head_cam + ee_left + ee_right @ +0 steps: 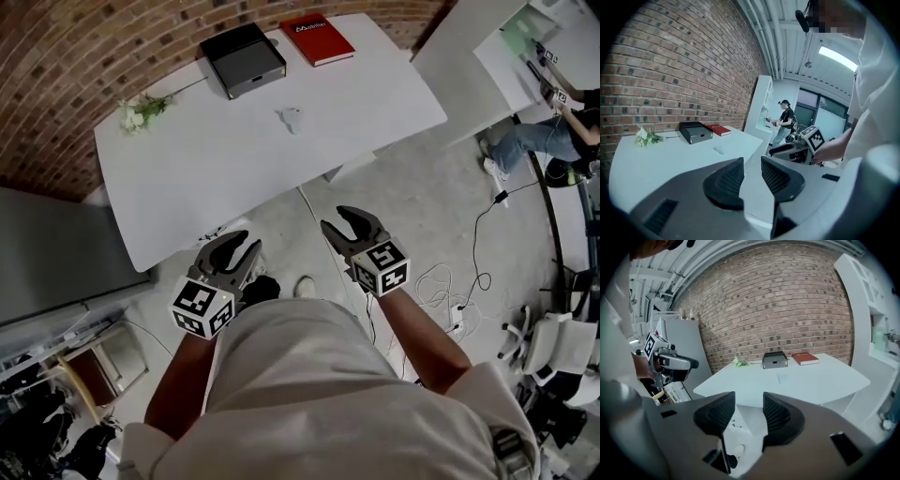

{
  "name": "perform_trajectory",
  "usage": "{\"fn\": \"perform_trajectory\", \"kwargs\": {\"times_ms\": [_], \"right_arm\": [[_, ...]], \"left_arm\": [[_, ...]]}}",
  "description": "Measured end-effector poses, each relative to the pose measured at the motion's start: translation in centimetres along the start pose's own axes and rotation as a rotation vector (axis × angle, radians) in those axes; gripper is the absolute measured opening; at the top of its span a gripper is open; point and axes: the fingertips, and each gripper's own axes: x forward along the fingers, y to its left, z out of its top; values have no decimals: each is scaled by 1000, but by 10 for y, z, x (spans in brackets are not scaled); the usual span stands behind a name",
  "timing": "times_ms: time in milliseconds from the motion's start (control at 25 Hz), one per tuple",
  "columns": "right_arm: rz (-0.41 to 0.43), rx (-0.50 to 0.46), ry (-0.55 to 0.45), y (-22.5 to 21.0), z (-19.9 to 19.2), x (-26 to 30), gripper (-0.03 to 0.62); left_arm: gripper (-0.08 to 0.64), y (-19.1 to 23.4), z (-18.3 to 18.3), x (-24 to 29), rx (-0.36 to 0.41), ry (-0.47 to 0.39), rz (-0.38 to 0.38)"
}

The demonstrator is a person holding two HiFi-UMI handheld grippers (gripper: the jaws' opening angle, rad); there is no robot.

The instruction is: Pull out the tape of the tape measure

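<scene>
Brick wall backs a white table (216, 159) that stands apart from the person on a grey concrete floor; along its far edge lie a sprig of flowers (141, 111), a black box (242, 58) and a red book (317, 38), pushed back, it seems, to leave the middle free for work; alone in that bare middle sits a small pale object that I take for the tape measure (291, 119), too small here to show its tab or tape, and well apart from both tools; the left gripper (236, 246) and the right gripper (349, 228) are held out low before the person's waist, short of the table's near edge, side by side with a gap between them, each tilted somewhat downward and aimed at the tabletop; the forearms reach forward from the body, marker cubes facing up; in each gripper view the tongs stand spread with nothing between the pads, only table and floor showing through the gap; the task, as I judge it, is not yet begun, since neither tool touches the tape measure.
</scene>
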Motion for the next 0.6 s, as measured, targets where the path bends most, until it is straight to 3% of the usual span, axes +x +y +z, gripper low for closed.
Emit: {"fn": "perform_trajectory", "kwargs": {"times_ms": [600], "right_arm": [[-159,1,72,-46,24,131,192]], "left_arm": [[112,108,22,-12,23,26,-67]]}}
